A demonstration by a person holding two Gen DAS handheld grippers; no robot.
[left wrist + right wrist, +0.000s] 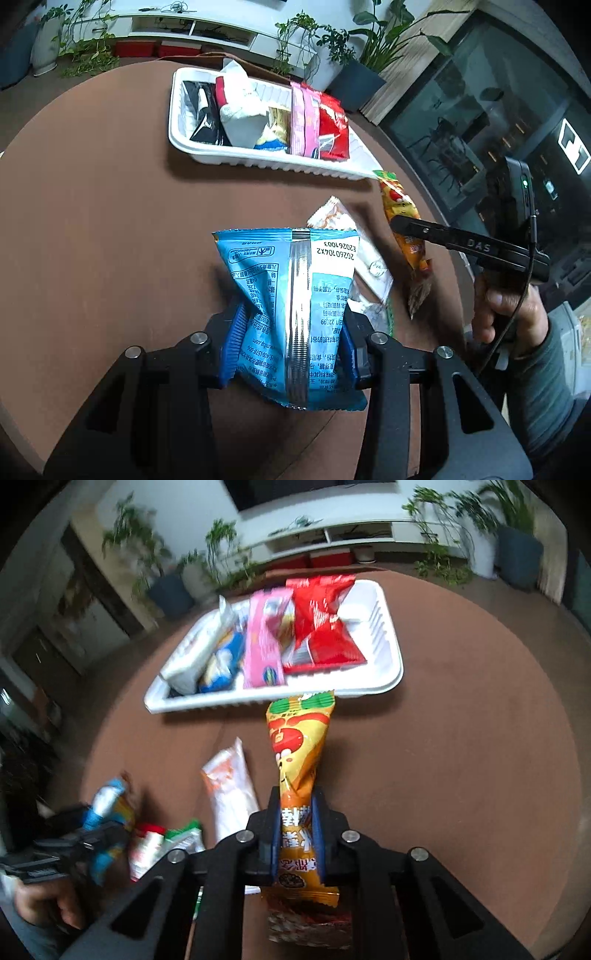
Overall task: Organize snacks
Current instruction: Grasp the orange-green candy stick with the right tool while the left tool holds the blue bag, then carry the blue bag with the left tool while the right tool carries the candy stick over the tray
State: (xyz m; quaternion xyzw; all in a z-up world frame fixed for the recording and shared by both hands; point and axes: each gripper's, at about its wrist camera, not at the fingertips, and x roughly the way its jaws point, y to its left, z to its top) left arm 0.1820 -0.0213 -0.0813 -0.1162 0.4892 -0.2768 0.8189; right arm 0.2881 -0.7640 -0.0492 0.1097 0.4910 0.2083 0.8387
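Observation:
My left gripper (291, 332) is shut on a light blue snack bag (291, 295), whose middle crumples between the blue pads above the brown table. My right gripper (295, 830) is shut on a long orange snack packet (299, 753) that points toward the white tray (384, 686). The same orange packet (402, 218) shows at the right of the left wrist view, just short of the tray (258, 162), with the right gripper (397, 223) clamped on it. The tray holds black, white, pink and red packets standing side by side. The left gripper (107, 830) with its blue bag (107, 801) appears blurred at lower left.
A white and orange packet (354, 240) lies on the table between the grippers, also white and orange packet (231, 786). Small red-white and green packets (162, 842) lie near the left gripper. A person's hand (506, 310) holds the right gripper. Potted plants and a low white shelf stand beyond the round table.

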